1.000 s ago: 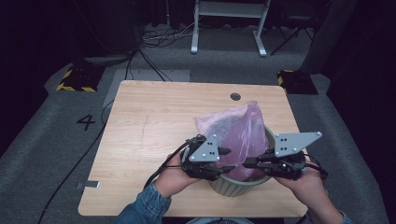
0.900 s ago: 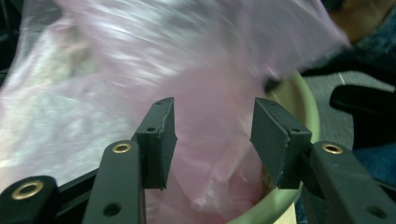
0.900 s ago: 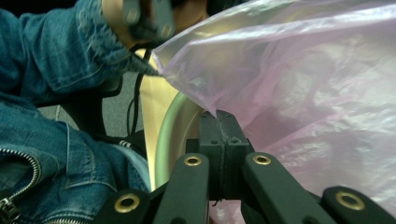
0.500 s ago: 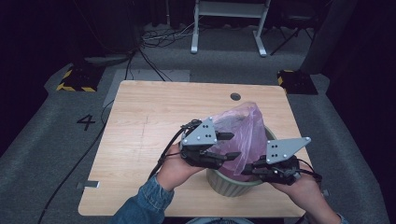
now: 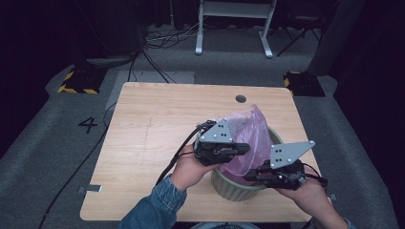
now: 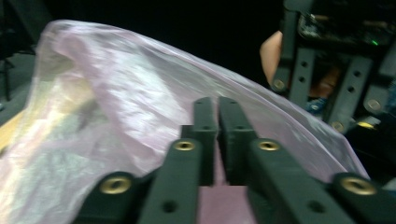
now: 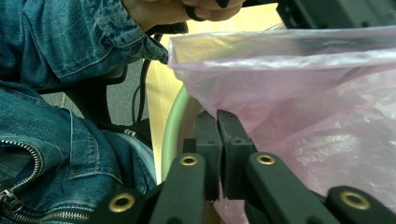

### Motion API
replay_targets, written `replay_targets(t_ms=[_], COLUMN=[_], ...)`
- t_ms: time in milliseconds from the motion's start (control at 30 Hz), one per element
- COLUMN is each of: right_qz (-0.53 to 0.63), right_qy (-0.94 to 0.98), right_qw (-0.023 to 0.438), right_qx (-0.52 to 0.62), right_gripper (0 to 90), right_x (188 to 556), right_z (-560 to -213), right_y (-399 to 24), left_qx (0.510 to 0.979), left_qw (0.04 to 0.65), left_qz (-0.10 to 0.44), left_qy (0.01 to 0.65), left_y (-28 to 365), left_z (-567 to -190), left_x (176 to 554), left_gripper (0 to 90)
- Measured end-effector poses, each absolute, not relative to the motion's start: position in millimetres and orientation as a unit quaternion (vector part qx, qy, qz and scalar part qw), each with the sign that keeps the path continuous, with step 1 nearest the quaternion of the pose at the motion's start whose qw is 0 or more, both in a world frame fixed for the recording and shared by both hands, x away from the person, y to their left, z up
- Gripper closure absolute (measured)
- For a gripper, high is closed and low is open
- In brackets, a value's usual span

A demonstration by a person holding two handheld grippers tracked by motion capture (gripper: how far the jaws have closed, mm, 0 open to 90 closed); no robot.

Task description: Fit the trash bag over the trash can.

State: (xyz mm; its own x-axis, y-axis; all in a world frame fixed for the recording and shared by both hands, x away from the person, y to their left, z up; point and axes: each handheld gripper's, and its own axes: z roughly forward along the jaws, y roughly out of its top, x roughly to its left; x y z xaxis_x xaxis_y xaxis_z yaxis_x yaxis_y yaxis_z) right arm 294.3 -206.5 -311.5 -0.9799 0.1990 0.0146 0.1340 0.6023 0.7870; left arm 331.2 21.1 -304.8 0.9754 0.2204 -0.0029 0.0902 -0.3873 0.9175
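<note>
Two grippers clamp the pink bag (image 5: 248, 138) over the green bin (image 5: 234, 187): left gripper (image 6: 217, 116) just closed, right gripper (image 7: 217, 126) pinching film; bag's peak tilts away, bin's inside hidden

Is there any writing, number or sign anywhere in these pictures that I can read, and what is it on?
"4": a dark numeral on the grey floor mat, left of the wooden table in the high view.
Yellow and black warning stripes, with no words, edge a dark block on the floor behind the table.
No lettering is legible on the pink plastic bag, the green bin or the grippers.
</note>
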Motion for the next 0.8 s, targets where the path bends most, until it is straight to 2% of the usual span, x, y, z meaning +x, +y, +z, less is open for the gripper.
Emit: replay_targets(t_ms=[133, 367, 467, 600, 800], right_qz=[0.449, 0.466, 0.483, 0.507, 0.53], right_qy=[0.887, 0.875, 0.863, 0.84, 0.807], right_qw=[0.04, 0.049, 0.071, 0.099, 0.122], right_qx=[0.102, 0.12, 0.129, 0.167, 0.231], right_gripper=[72.1, 60.5, 54.4, 45.1, 40.8], right_x=[294.4, 297.9, 299.9, 317.0, 359.9], right_z=[-307.2, -289.4, -279.6, -270.4, -271.8], right_y=[-217.6, -240.7, -247.9, -257.0, -267.8], left_qx=[0.843, 0.853, 0.857, 0.862, 0.865], left_qw=[0.529, 0.516, 0.51, 0.502, 0.497], left_qz=[0.064, 0.06, 0.056, 0.056, 0.055], left_qy=[0.075, 0.058, 0.055, 0.048, 0.043], left_y=[20.1, 15.0, 13.4, 10.9, 9.3], left_z=[-309.1, -315.6, -318.6, -321.4, -324.4], left_x=[323.2, 316.9, 315.3, 311.1, 307.3], left_gripper=[90.0, 90.0, 90.0, 90.0, 90.0])
